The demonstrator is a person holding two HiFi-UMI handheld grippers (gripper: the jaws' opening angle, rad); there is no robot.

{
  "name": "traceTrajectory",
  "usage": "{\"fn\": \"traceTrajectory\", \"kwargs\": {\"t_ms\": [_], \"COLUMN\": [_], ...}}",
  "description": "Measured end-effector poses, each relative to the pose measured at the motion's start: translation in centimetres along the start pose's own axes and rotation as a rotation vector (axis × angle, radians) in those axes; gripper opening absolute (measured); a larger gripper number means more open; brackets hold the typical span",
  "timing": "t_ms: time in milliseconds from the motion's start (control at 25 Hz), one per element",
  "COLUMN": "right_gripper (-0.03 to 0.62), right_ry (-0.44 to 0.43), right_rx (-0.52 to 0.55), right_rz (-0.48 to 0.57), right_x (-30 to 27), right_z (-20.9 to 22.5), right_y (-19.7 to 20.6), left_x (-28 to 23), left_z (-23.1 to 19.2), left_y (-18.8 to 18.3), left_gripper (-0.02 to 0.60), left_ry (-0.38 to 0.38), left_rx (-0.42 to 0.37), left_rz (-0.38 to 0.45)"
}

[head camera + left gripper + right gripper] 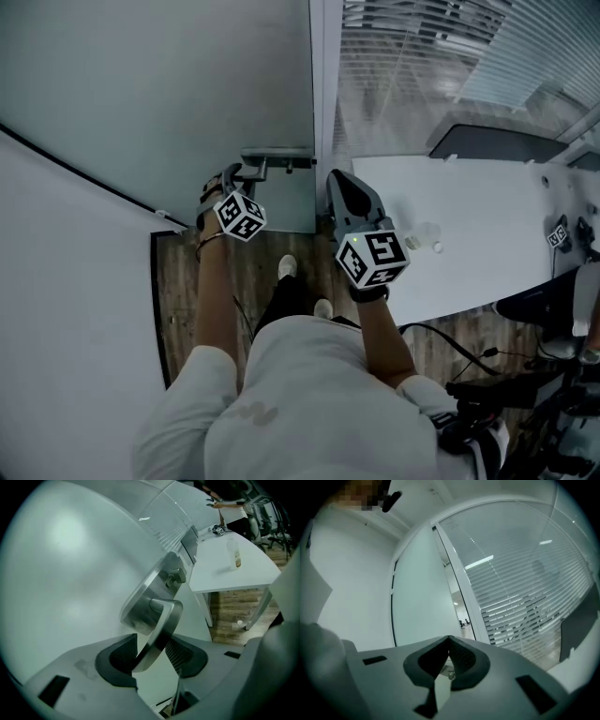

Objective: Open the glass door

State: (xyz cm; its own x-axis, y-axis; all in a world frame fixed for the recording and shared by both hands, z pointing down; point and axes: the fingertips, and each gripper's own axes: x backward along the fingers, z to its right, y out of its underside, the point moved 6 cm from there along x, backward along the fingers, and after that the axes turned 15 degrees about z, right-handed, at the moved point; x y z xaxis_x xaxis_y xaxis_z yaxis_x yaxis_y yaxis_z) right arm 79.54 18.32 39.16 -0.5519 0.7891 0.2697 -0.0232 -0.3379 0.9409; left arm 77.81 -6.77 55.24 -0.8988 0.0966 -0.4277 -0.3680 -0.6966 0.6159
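Glass door (pixel 178 103): frosted panel, fills the head view from 9 to 12 o'clock. Lever handle (pixel 266 165) is on its edge, tight beside the door frame (pixel 324 94), near centre and slightly toward 11 o'clock.

Handling, my read:
- The panel is heavy and stiff and will swing slowly. Glass won't like a knock from hard plastic, so put load through the metal only.
- The lever is smooth steel and probably slippery in a loose hold.
- Grab near the free end for leverage. Avoid the backplate (pixel 140 606) and the thumb-turn (pixel 176 577) at 1 o'clock of it.

Left gripper (pixel 152 654): fingers (pixel 123 654) are wide apart. The lever runs down between them from 12 toward 7 o'clock. The pad at 3 o'clock lies against or just beside the bar, and the free end crosses the pad at 9 o'clock. I see no clear squeeze, so I call it straddling, not clamped.

Right gripper (pixel 449 643): fingertips are together with nothing in them. It aims at the door and frame, sits at 3 o'clock of the left gripper in the head view, and is off the door.

Table (pixel 469 216): white, at 3 o'clock, clear of the handle.
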Motion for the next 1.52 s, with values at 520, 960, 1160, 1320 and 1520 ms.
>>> {"fn": "traceTrajectory", "kwargs": {"t_ms": [520,960,1160,1320,1520], "right_gripper": [0.002,0.002,0.002,0.002,0.002], "right_ry": [-0.051,0.042,0.127,0.160,0.228], "right_rx": [-0.094,0.049,0.065,0.073,0.064], "right_rz": [-0.002,0.004,0.046,0.030,0.040], "right_x": [1.5,2.7,4.4,5.1,8.5], "right_z": [-4.3,-8.4,-13.3,-17.6,-22.5], "right_y": [0.2,0.0,-1.6,-0.2,0.7], "left_x": [4.8,7.0,9.3,10.1,12.2], "left_z": [1.7,3.5,3.7,3.3,4.4], "left_y": [0.7,3.0,3.5,3.7,4.6], "left_gripper": [0.181,0.181,0.181,0.181,0.181], "left_ry": [-0.009,-0.008,0.022,0.042,0.076], "left_rx": [0.044,-0.004,-0.042,-0.051,-0.055], "left_rz": [-0.016,0.095,0.129,0.204,0.252]}}
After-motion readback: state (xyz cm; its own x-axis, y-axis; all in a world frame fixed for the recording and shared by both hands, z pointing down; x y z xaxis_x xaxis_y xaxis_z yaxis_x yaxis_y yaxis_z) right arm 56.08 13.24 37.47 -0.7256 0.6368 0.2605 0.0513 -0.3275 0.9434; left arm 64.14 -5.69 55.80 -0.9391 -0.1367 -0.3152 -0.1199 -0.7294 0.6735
